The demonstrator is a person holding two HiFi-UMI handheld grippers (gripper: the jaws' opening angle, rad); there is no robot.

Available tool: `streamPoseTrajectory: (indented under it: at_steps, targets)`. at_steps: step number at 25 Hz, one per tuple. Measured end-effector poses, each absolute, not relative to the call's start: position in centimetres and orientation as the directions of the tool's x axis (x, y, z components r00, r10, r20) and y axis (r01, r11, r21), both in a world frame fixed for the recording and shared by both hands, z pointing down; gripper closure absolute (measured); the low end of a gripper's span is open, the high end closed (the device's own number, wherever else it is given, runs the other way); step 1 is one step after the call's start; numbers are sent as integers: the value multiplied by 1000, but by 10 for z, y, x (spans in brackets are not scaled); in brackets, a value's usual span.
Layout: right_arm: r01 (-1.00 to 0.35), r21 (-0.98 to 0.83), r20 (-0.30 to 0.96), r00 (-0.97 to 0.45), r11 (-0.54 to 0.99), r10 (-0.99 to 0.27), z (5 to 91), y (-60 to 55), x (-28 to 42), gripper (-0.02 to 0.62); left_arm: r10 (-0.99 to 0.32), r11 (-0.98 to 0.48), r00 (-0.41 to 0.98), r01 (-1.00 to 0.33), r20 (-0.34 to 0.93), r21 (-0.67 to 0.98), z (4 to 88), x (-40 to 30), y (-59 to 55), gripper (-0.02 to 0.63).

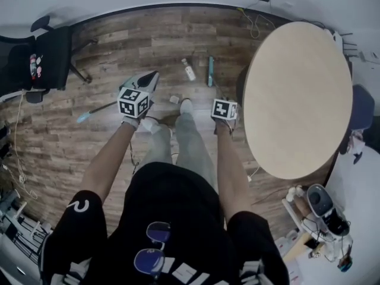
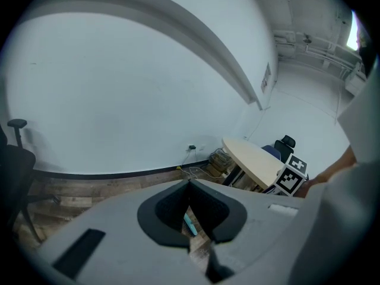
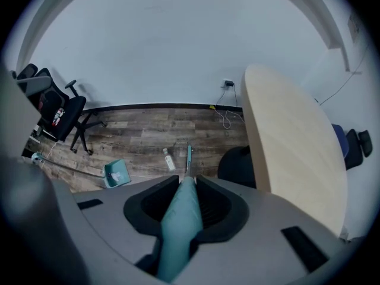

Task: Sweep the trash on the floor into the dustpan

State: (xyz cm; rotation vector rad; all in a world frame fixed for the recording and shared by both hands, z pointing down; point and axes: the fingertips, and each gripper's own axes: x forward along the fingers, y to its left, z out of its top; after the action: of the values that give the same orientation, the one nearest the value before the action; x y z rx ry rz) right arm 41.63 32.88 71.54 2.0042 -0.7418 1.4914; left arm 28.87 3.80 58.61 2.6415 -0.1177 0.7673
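A person stands on a wood-plank floor (image 1: pixel 119 34) beside a round counter (image 1: pixel 297 100), a handheld claw in each hand. The right claw (image 3: pixel 187 180) is clamped on the teal handle of a broom (image 3: pixel 180 224), which runs between its two dark pads and down towards the floor. The broom's narrow teal head rests on the planks ahead of the person's feet, close to the counter's dark base.

The left claw (image 2: pixel 190 184) holds nothing. Its tips meet, and the gap behind them shows only floor and a sliver of the broom head.

A small clear bottle (image 1: pixel 189 70) lies on the planks just left of the broom head. A pale scrap (image 1: pixel 174 99) lies nearer the person, just beside a white shoe (image 1: pixel 186 105).

The right gripper view shows the teal dustpan (image 3: pixel 116 173) sitting on the floor to the left of the bottle and apart from it. Something white lies in its pan, and its long thin handle trails away to the left. In the head view the left gripper's marker cube covers the pan and only that handle shows. A black office chair (image 1: pixel 44 58) stands by the wall at far left.
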Motion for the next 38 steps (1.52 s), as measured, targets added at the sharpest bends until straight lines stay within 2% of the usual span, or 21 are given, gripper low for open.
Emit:
streamPoseTrajectory:
  at_steps: [4,11,18,27,33,38]
  targets:
    - [-712,115,974,219,-693,-63,730,323,407,511,17,-914,841,-205,541,349,600,278,29,607]
    - [-756,104,974,210,-647,-89,741,294,385,511,-52,-887,836,-290,547,359,610,243,-2,607]
    - [-795,106,975,201,-598,-94,748,256,365,511,-141,-842,814,-398,564,364,625,172,-35,607]
    - [-878,55,983,133,-476,-130,757,192,290,511,-250,-774,773,-521,583,360,637,74,-63,607]
    - [-913,-69,987,-2,-402,-163,765,148,203,511,-318,-723,746,-590,585,359,638,8,-79,607]
    - [-942,-128,975,-63,-310,-213,767,108,133,510,-360,-691,724,-631,589,353,639,-48,-89,607]
